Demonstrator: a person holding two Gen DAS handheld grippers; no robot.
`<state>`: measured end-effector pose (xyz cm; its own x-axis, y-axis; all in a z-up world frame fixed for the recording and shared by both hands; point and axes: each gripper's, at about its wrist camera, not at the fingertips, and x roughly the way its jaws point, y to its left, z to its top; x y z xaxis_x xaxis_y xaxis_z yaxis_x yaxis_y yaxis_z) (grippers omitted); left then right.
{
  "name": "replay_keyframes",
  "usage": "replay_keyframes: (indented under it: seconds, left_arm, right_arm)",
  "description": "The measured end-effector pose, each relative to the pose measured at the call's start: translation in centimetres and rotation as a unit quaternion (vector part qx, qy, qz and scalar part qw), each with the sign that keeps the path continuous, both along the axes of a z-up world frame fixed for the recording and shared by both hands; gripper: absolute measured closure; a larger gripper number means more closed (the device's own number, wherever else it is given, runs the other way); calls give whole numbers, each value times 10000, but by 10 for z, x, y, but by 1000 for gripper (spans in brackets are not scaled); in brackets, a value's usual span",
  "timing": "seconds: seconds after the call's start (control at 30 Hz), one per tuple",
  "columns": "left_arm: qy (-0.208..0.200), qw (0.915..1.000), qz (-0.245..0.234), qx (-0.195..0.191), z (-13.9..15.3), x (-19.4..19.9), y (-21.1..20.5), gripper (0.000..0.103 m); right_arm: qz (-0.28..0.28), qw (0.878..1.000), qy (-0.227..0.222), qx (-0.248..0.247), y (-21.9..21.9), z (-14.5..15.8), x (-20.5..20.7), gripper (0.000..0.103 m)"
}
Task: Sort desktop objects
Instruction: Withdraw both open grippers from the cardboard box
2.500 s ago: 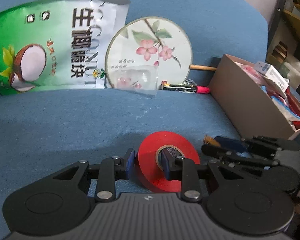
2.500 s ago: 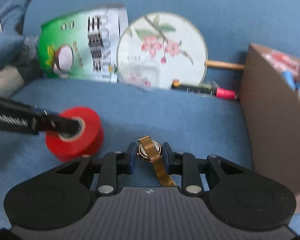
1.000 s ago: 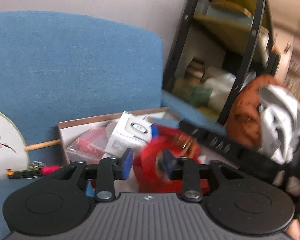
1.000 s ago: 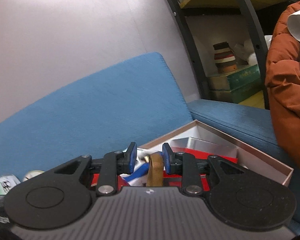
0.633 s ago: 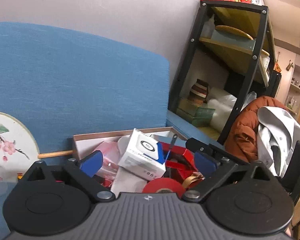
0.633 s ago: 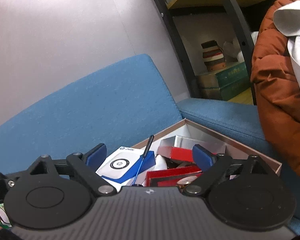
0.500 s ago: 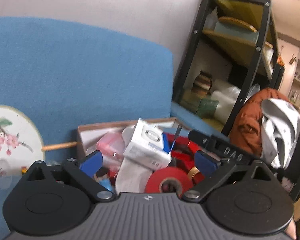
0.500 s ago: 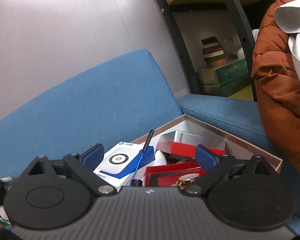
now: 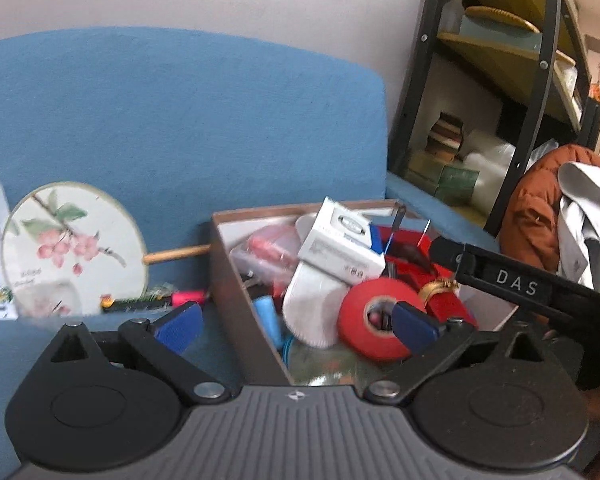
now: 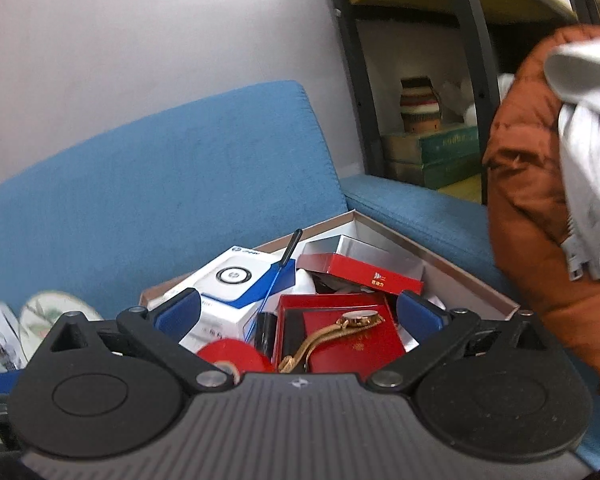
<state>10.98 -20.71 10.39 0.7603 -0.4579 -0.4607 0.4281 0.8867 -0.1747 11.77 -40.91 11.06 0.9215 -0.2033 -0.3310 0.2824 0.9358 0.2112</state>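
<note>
A brown cardboard box (image 9: 236, 276) stands on the blue sofa, full of items. The red tape roll (image 9: 374, 322) lies inside it, also low in the right wrist view (image 10: 236, 354). The gold watch (image 10: 340, 330) lies on a red case (image 10: 352, 344) in the box. My left gripper (image 9: 296, 322) is open and empty above the box's near edge. My right gripper (image 10: 298, 312) is open and empty over the box; its black arm (image 9: 512, 286) crosses the left wrist view.
A round flowered fan (image 9: 70, 246) and a pink-tipped pen (image 9: 156, 300) lie on the sofa left of the box. A white and blue carton (image 10: 236, 290) and a screwdriver (image 10: 278, 270) sit in the box. A black shelf (image 9: 496, 92) and orange jacket (image 10: 540, 200) stand to the right.
Both grippers carried the tape and watch from the sofa seat to the box, then opened and released them. Since half a second ago the left gripper has drawn back to the left.
</note>
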Motion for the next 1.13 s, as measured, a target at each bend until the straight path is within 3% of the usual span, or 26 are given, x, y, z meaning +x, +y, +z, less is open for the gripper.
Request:
replay_keyframes:
  seconds: [0.13,0.33,0.5,1.13]
  left_arm:
    - [29,9995,240,198,1,-14,5,0]
    - [225,9978,535,335,-8,-27,9,0]
    - [318,9956,570,670,-18,-37,2,0]
    - [601,9959,365,569,-29,-50,-3,0]
  right_arm:
    - [-144,9985,130,-504,22,4,-19,2]
    - [-552,9916,365,-1113,44,-25,-61,2]
    - [-579,9899,609,-1141,47,-40,-74,2]
    - [-691,9889,977,-879,43,-53,-63,2]
